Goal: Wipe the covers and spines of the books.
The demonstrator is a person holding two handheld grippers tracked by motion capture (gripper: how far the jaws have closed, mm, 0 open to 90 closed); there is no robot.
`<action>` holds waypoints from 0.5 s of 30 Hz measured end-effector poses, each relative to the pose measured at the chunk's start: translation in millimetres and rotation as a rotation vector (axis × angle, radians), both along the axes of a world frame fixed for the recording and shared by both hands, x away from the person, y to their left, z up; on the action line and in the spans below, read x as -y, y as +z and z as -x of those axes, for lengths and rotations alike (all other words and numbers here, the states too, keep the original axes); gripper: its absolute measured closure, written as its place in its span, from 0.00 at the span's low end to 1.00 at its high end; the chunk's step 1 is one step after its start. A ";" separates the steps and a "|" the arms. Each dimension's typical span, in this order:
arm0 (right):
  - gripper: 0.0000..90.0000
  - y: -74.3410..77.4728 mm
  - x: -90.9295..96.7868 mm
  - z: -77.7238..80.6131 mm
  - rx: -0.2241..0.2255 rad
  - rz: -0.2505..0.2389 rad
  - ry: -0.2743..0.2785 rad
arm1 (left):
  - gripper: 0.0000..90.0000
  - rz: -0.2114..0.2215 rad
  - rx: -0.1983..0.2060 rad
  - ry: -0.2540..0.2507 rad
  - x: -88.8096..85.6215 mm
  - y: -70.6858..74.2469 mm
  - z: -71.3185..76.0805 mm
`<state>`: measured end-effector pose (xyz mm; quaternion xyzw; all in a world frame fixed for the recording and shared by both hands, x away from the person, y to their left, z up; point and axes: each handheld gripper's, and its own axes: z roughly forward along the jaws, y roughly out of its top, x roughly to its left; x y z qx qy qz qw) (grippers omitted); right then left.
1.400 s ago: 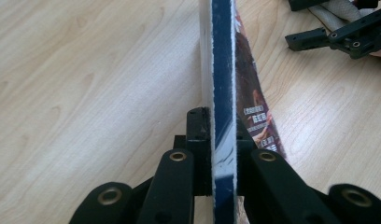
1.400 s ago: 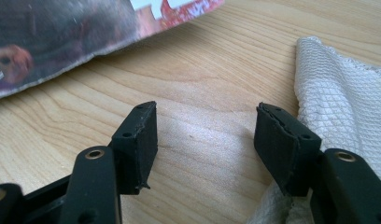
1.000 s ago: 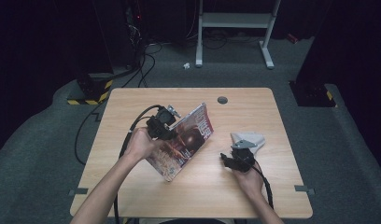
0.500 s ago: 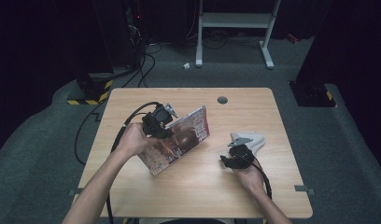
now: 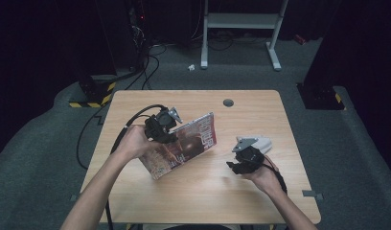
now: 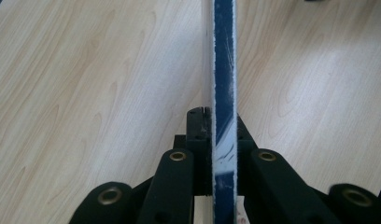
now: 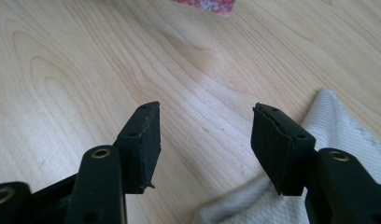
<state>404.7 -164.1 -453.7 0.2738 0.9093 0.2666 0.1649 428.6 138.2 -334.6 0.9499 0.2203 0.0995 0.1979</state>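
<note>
Both forearms are bare, no sleeves showing. The left gripper (image 5: 161, 127) at centre-left of the high view is black, topped by a grey three-cornered plate, with a black cable looping off to the left. The right gripper (image 5: 245, 160), right of centre, matches it. Brass-coloured rivets sit in the black jaw arms; the pads are ribbed.

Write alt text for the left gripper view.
The left gripper is shut on the edge of a thin magazine, whose blue-and-white edge runs straight up the frame. Behind it lies a light wooden table.
</note>
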 end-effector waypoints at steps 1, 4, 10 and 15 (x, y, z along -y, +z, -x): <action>0.47 3.2 2.2 -0.2 -0.002 0.001 0.009 | 0.93 -0.006 -0.002 -0.008 0.7 0.2 0.5; 0.46 14.7 8.1 -1.7 0.005 0.004 0.039 | 0.93 -0.019 -0.002 -0.030 3.4 0.2 1.9; 0.46 45.2 12.2 -3.1 0.046 0.004 0.113 | 0.93 -0.034 -0.014 -0.067 9.1 0.9 2.7; 0.47 66.5 6.7 -4.9 0.062 0.040 0.169 | 0.93 -0.039 -0.021 -0.099 14.9 4.1 4.2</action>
